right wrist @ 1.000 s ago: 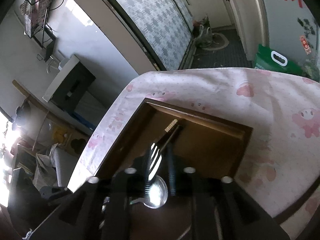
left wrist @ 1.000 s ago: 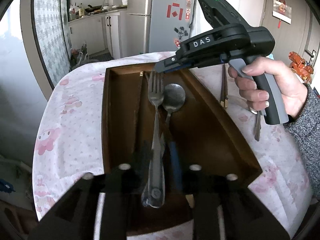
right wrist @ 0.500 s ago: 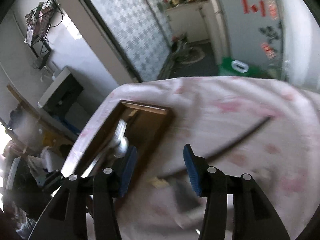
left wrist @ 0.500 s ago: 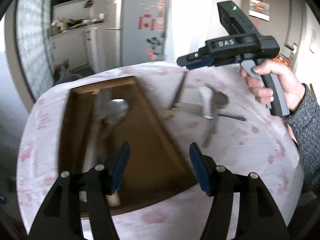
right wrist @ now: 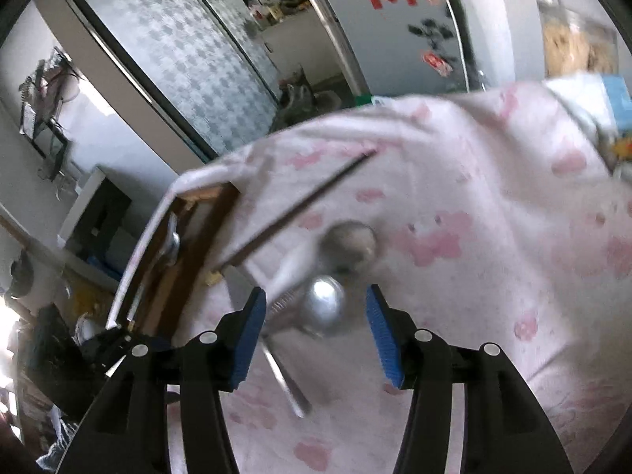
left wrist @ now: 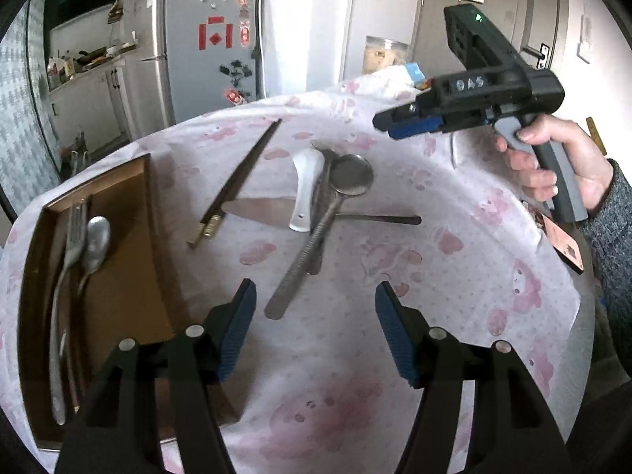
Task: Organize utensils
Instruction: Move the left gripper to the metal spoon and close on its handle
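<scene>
Hovering with left gripper and right gripper both released, empty, above loose utensils; fork lying inside wooden tray.

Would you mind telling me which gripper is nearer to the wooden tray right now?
Left. The left gripper hovers just beside the wooden tray, jaws open and empty. The right gripper is held up across the table, beyond the white spoon.

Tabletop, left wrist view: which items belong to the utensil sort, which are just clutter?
Job:
wooden tray
fork and spoon in tray
chopsticks
white spoon
metal ladle
flat knife

Lying about:
fridge
jar
blue box
</scene>
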Demonstrator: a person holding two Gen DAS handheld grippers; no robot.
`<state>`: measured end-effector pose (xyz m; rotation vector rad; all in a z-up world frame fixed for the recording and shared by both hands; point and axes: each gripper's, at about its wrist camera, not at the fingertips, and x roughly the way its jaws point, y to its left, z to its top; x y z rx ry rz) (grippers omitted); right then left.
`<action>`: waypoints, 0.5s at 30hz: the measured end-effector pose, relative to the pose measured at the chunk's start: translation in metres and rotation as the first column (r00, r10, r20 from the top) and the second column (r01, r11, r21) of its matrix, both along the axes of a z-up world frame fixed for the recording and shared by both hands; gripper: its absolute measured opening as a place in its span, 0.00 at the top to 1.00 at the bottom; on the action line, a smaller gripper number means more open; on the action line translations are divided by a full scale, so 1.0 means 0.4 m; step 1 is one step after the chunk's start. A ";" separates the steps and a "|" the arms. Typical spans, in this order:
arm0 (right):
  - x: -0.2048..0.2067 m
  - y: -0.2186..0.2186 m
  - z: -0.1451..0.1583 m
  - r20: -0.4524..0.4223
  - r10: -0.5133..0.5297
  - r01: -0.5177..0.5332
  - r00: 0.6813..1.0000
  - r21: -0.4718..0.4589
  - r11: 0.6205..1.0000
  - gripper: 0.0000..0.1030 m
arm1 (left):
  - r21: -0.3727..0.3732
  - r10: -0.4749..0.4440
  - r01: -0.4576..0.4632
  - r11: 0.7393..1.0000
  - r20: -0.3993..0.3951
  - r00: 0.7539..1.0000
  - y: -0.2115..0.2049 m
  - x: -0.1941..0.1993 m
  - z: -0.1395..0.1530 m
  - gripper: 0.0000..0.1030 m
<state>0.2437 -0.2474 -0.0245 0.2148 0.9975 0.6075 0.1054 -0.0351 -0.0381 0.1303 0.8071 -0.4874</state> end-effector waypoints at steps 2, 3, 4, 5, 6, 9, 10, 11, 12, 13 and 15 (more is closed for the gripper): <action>0.012 0.005 -0.036 -0.029 0.003 -0.003 1.000 -0.010 1.000 0.61 | 0.005 -0.001 0.001 1.000 -0.009 1.000 -0.006 0.008 -0.007 0.36; 0.016 0.009 -0.048 -0.038 0.006 -0.006 0.999 -0.010 1.000 0.66 | 0.007 -0.001 0.001 1.000 -0.011 1.000 -0.009 0.012 -0.010 0.36; 0.020 0.015 -0.062 -0.046 0.010 -0.011 0.999 -0.012 1.000 0.67 | 0.009 -0.002 0.002 1.000 -0.013 1.000 -0.010 0.015 -0.012 0.36; 0.023 0.019 -0.076 -0.049 0.012 -0.013 0.999 -0.018 1.000 0.69 | 0.013 -0.001 0.002 1.000 -0.011 1.000 -0.011 0.018 -0.015 0.36; 0.024 0.022 -0.083 -0.051 0.011 -0.013 0.999 -0.022 1.000 0.70 | 0.023 0.000 0.000 1.000 -0.006 1.000 -0.013 0.021 -0.019 0.37; 0.033 0.030 -0.099 -0.054 0.007 -0.007 0.999 -0.009 1.000 0.76 | 0.037 0.000 0.001 0.999 -0.018 1.000 -0.016 0.034 -0.034 0.48; 0.036 0.034 -0.102 -0.056 0.010 -0.010 0.998 -0.009 1.000 0.78 | 0.038 -0.001 0.002 0.999 -0.023 1.000 -0.016 0.038 -0.036 0.48; 0.038 0.037 -0.102 -0.053 0.011 -0.012 0.999 -0.012 1.000 0.86 | 0.043 -0.002 0.003 0.999 -0.030 1.000 -0.017 0.043 -0.041 0.48; 0.038 0.040 -0.101 -0.048 0.017 -0.018 0.999 -0.017 1.000 0.93 | 0.044 -0.001 0.003 0.999 -0.036 0.999 -0.018 0.048 -0.043 0.48; 0.033 0.045 -0.096 -0.035 0.027 -0.028 0.999 -0.026 0.999 0.93 | 0.045 -0.001 0.002 0.999 -0.032 0.999 -0.019 0.051 -0.042 0.48; 0.022 0.042 -0.081 -0.014 0.034 -0.035 0.999 -0.031 0.999 0.96 | 0.047 -0.005 0.006 0.999 -0.031 1.000 -0.023 0.055 -0.040 0.48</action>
